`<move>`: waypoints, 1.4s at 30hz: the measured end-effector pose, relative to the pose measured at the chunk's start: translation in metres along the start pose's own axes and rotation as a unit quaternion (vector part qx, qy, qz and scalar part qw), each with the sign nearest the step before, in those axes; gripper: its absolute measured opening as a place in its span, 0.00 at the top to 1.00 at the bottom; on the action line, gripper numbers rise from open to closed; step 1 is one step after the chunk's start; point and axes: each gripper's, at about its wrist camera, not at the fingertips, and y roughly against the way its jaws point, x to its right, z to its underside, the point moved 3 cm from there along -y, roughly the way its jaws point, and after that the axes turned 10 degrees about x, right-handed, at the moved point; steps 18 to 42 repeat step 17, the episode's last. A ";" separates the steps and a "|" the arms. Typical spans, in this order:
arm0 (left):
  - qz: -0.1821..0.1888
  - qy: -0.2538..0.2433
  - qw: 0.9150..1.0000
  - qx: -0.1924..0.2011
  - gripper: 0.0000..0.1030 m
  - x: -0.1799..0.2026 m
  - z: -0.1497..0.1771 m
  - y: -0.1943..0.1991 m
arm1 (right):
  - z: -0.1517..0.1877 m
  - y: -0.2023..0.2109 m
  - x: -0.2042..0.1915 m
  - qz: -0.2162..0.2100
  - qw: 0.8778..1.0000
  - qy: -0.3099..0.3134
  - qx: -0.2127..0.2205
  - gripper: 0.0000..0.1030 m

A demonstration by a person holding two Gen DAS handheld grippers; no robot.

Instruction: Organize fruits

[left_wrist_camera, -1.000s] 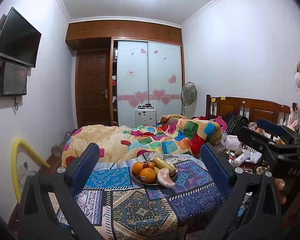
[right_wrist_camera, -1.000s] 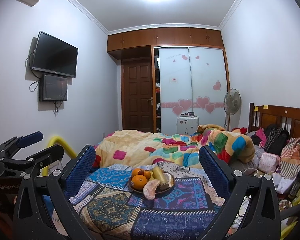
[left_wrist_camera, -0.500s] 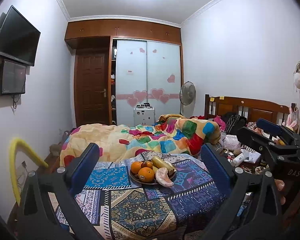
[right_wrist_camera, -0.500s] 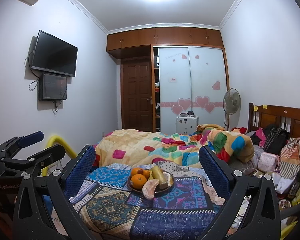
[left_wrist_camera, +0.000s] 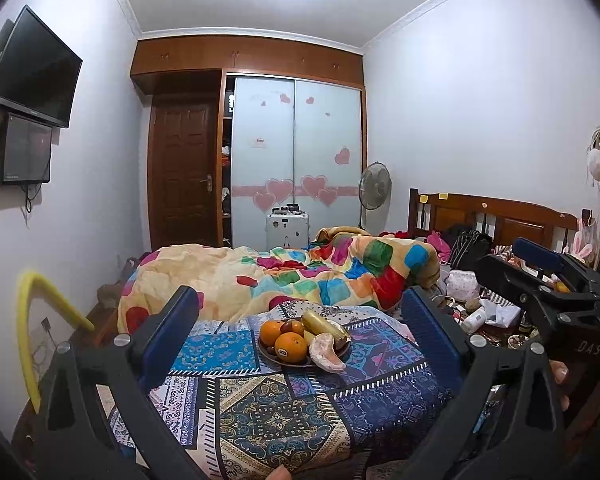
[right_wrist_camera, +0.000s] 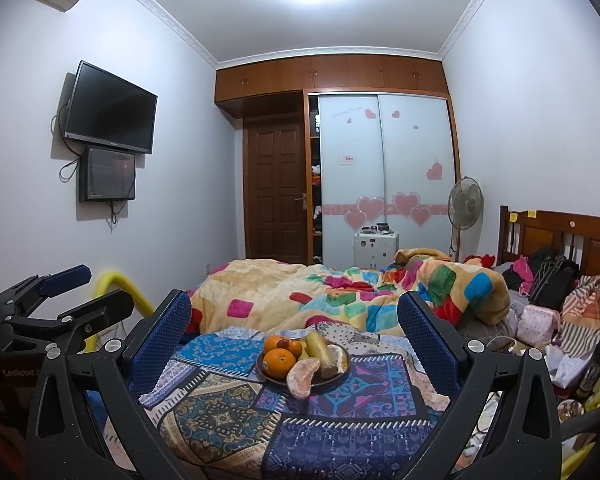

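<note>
A dark plate (left_wrist_camera: pixel 270 357) (right_wrist_camera: pixel 334 380) of fruit sits on a patterned cloth (left_wrist_camera: pixel 276 412) (right_wrist_camera: pixel 260 412) over a low surface. It holds oranges (left_wrist_camera: pixel 290 347) (right_wrist_camera: pixel 280 362), a yellow-green long fruit (left_wrist_camera: pixel 320 322) (right_wrist_camera: pixel 320 348), a peeled citrus segment (left_wrist_camera: pixel 327 352) (right_wrist_camera: pixel 302 376) hanging over the near rim, and a small red fruit (left_wrist_camera: pixel 296 326). My left gripper (left_wrist_camera: pixel 300 328) is open and empty, well short of the plate. My right gripper (right_wrist_camera: pixel 294 332) is open and empty, also short of it. Each gripper shows at the edge of the other's view (left_wrist_camera: pixel 540 276) (right_wrist_camera: pixel 56 300).
A bed with a colourful quilt (left_wrist_camera: pixel 300 276) (right_wrist_camera: pixel 340 292) lies behind the cloth. Bags and clutter (right_wrist_camera: pixel 560 320) pile at the right by the headboard, with a dark bottle (right_wrist_camera: pixel 598 356). A yellow curved tube (left_wrist_camera: pixel 32 320) stands at the left wall.
Both views have drifted only slightly; the plate sits a touch lower and nearer in frame. Both grippers stay open.
</note>
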 end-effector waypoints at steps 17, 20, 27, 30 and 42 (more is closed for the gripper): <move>0.007 -0.001 1.000 -0.006 0.01 0.003 0.002 -0.001 | 0.000 -0.003 -0.001 0.002 1.000 -0.003 -0.006 0.00; 0.007 -0.001 1.000 -0.006 0.01 0.003 0.002 -0.001 | 0.000 -0.003 -0.001 0.002 1.000 -0.003 -0.006 0.00; 0.007 -0.001 1.000 -0.006 0.01 0.003 0.002 -0.001 | 0.000 -0.003 -0.001 0.002 1.000 -0.003 -0.006 0.00; 0.007 -0.001 1.000 -0.006 0.01 0.003 0.002 -0.001 | 0.000 -0.003 -0.001 0.002 1.000 -0.003 -0.006 0.00; 0.007 -0.001 1.000 -0.006 0.01 0.003 0.002 -0.001 | 0.000 -0.003 -0.001 0.002 1.000 -0.003 -0.006 0.00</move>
